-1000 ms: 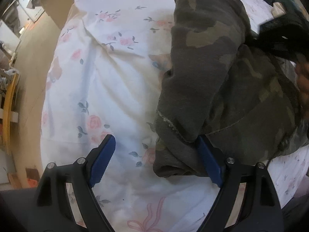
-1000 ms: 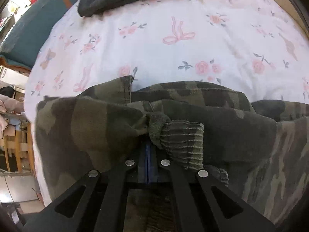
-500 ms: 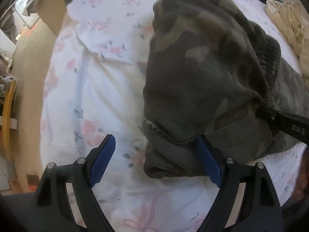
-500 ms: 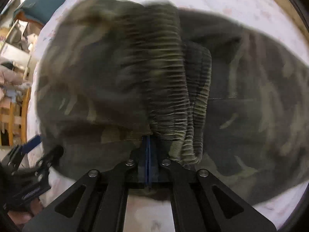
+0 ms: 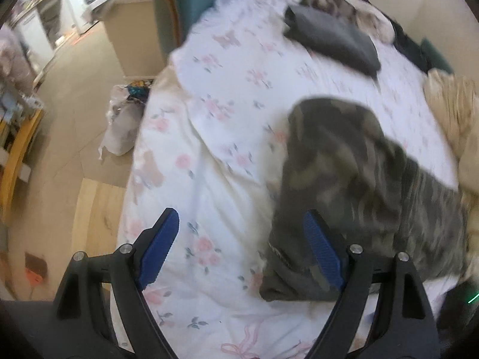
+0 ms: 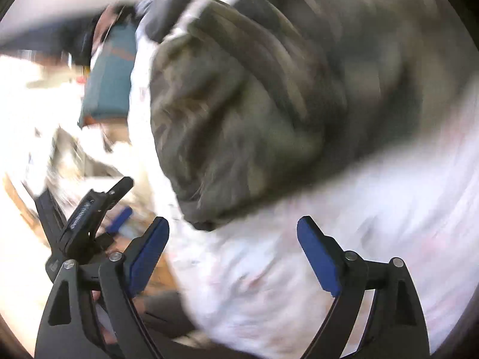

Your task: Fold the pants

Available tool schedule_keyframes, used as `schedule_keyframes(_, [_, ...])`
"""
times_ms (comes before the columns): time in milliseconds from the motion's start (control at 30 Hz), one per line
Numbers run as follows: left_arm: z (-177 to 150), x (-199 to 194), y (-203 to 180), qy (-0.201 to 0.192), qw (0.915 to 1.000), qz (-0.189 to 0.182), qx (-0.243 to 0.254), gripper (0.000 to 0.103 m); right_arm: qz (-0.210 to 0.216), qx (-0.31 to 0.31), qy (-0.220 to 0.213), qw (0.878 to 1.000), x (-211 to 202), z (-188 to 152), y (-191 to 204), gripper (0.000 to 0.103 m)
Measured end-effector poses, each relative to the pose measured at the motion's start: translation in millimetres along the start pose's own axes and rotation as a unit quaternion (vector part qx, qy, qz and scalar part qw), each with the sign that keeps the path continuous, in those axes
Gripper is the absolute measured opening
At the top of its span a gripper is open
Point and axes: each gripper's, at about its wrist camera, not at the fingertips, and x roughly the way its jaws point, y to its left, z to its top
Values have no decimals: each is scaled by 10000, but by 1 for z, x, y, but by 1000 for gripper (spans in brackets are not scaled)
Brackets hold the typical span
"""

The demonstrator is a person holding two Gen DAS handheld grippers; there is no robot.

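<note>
Camouflage pants (image 5: 353, 185) lay bunched on floral bed (image 5: 209, 161), right of frame.
Left hand-held gripper (image 5: 242, 251) gaped empty; right hand-held gripper (image 6: 233, 254) opening, empty, alone showing the other gripper lower left.

A floral-sheeted bed (image 5: 227, 155) carries camo pants (image 5: 353, 179) at right, a dark folded garment (image 5: 332, 42) upper right.

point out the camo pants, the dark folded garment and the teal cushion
camo pants (image 5: 353, 173), left wrist view, upper folded layer
dark folded garment (image 5: 332, 39), left wrist view, its middle
teal cushion (image 6: 109, 80), right wrist view, its face
</note>
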Motion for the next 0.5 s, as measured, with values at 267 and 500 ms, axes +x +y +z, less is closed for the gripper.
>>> schedule_keyframes(267, [15, -11, 16, -73, 9999, -86, 7, 83, 565, 452, -685, 9950, 53, 17, -14, 90])
schedule_keyframes(500, [41, 20, 13, 460, 9980, -440, -11, 83, 861, 543, -936, 9904, 68, 42, -7, 90])
